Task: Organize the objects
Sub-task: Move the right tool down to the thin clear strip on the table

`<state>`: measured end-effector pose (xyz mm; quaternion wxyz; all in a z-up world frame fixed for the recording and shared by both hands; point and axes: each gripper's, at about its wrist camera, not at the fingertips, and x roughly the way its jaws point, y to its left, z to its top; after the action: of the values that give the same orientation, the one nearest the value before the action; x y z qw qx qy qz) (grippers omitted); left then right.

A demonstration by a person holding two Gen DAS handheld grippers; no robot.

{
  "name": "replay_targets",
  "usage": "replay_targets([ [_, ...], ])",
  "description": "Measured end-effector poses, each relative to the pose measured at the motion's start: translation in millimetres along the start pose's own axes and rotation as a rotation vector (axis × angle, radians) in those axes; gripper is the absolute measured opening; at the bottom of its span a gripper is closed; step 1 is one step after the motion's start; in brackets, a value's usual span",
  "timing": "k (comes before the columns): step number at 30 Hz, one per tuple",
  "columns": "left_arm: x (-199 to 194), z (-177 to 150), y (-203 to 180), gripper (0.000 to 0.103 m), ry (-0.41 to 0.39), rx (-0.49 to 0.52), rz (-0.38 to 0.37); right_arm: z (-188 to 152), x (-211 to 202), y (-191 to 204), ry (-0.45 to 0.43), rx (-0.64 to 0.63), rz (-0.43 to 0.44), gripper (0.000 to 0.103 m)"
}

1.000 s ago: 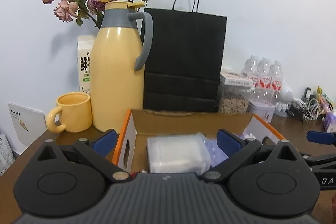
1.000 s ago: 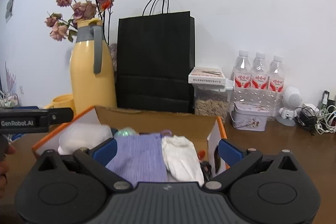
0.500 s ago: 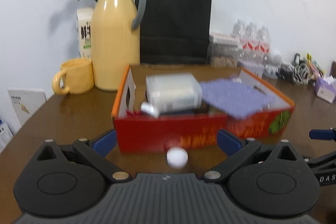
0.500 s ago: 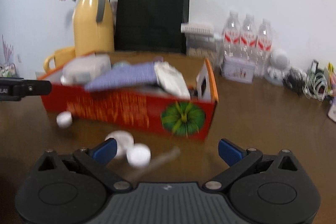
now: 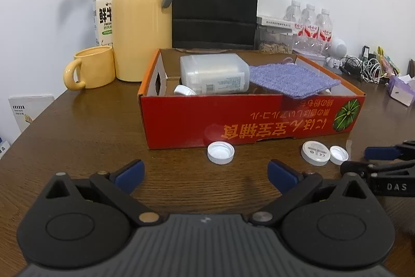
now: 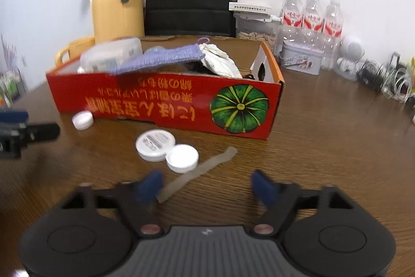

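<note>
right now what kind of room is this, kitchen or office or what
Probably a lived-in home or small office table, not a kitchen. A yellow thermos jug and mug stand on a wooden table, with water bottles and tangled charger cables along the wall.

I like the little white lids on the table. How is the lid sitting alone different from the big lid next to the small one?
The lone lid lies open side up, so you see its hollow inside; the big lid shows a flat face with printing. The lone lid is smaller across than the big lid. The lone lid touches nothing, while the big lid sits against a small lid. Both are white, round, and lie by the red box.
</note>
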<state>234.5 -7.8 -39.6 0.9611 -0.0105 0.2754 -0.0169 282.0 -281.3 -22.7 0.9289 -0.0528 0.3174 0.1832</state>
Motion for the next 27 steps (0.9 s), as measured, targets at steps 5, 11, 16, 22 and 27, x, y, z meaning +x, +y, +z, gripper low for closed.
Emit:
replay_targets([
  [5,-2.2,1.5,0.6,0.103,-0.014,-0.010,-0.003,0.9,-1.6,9.1,-0.011,-0.025,0.039,0.013],
  [11,0.0,3.3,4.5,0.103,-0.009,-0.036,0.004,1.3,-8.5,-6.8,-0.064,0.061,0.011,0.000],
  [16,1.2,2.4,4.1,0.103,-0.006,-0.034,0.014,0.8,-18.4,-8.3,-0.124,0.048,-0.004,0.000],
  [22,1.3,1.9,2.5,0.103,-0.008,-0.030,0.020,5.7,-4.9,-14.3,-0.064,0.073,-0.034,0.047],
  [27,-0.4,1.9,1.1,0.103,-0.011,-0.026,0.018,13.8,16.3,-15.5,-0.011,0.081,-0.073,0.048],
])
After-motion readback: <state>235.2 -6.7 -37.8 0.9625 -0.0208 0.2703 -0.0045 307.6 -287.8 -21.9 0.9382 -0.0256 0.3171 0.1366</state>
